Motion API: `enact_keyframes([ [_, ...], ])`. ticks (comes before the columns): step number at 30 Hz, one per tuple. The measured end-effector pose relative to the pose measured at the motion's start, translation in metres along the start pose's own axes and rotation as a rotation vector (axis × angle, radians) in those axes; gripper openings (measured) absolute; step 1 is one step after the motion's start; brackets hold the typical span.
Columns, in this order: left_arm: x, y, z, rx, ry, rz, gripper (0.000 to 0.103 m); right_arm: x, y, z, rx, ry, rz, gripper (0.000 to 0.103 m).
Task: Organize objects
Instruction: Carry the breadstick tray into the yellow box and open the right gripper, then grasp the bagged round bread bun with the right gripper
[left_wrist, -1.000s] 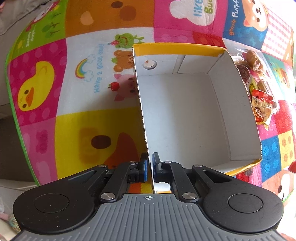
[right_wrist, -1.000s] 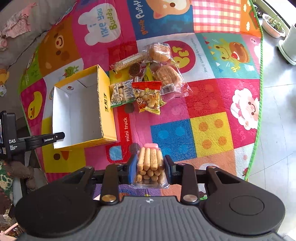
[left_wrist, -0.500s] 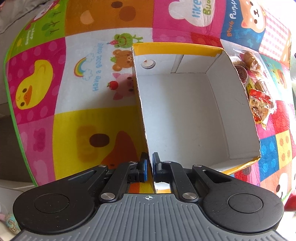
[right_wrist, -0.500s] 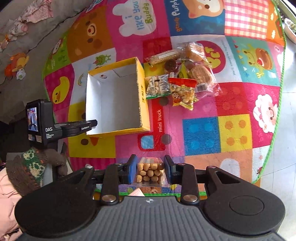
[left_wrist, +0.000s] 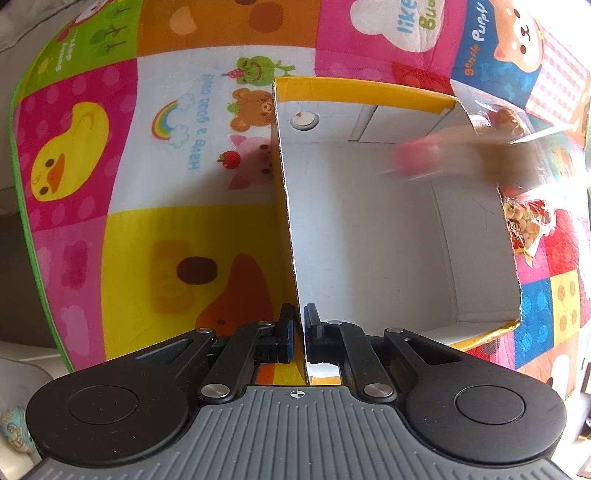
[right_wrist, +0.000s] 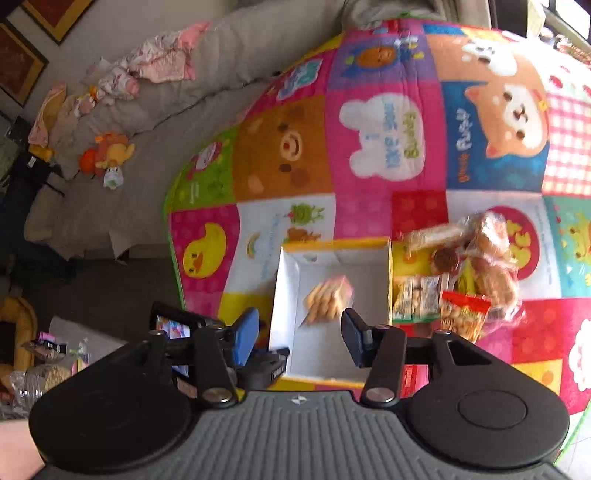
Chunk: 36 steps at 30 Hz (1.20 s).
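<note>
A yellow cardboard box (left_wrist: 369, 92) with a white inside lies on the play mat. My left gripper (left_wrist: 299, 325) is shut on the box's near left wall. My right gripper (right_wrist: 299, 332) hangs above the box (right_wrist: 369, 243); its jaws are opening and nothing is between them. The clear pack of biscuit sticks (right_wrist: 327, 295) is loose below it, in the air or on the box floor; which one I cannot tell. In the left wrist view that pack (left_wrist: 443, 158) is a pink and brown blur over the box. A pile of wrapped snacks (right_wrist: 465, 273) lies right of the box.
The colourful play mat (right_wrist: 388, 147) covers the floor. A grey sofa (right_wrist: 184, 92) with clothes and soft toys lies behind it. More snack bags (right_wrist: 33, 380) sit at the far left. A red peanut bag (left_wrist: 524, 225) shows past the box's right wall.
My right gripper has swung over the box and let go of the biscuit pack, which now shows inside the box outline. The left gripper has kept still on the box wall.
</note>
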<state>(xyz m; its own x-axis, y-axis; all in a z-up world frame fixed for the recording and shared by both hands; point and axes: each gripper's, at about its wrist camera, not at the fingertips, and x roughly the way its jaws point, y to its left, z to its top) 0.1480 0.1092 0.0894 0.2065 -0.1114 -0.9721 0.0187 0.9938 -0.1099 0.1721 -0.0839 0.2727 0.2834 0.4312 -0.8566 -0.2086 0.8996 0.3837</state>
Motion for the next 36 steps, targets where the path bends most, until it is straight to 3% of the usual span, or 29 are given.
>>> enact_keyframes([
  [3, 0.003, 0.0, 0.001, -0.003, 0.012, 0.001, 0.007, 0.01, -0.018, -0.019, -0.015, 0.05, -0.049, 0.049],
  [11, 0.01, -0.005, 0.005, 0.009, 0.046, 0.046, 0.007, 0.042, -0.111, -0.067, 0.058, 0.175, -0.225, 0.049],
  [17, 0.008, -0.005, 0.009, -0.014, 0.065, 0.063, 0.007, 0.064, -0.154, -0.069, -0.025, 0.163, -0.337, 0.049],
  [21, 0.006, -0.007, 0.013, -0.035, 0.077, 0.074, 0.007, 0.081, -0.174, -0.043, -0.105, 0.126, -0.354, 0.049],
  [25, 0.003, -0.005, 0.017, -0.075, 0.079, 0.081, 0.007, 0.098, -0.207, 0.009, 0.054, 0.063, -0.261, 0.066],
  [29, 0.002, -0.005, 0.022, -0.097, 0.08, 0.09, 0.007, 0.127, -0.233, 0.062, 0.162, 0.022, -0.27, 0.07],
  [36, 0.0, -0.005, 0.022, -0.105, 0.071, 0.092, 0.007, 0.193, -0.26, 0.099, 0.25, 0.125, -0.281, 0.07],
])
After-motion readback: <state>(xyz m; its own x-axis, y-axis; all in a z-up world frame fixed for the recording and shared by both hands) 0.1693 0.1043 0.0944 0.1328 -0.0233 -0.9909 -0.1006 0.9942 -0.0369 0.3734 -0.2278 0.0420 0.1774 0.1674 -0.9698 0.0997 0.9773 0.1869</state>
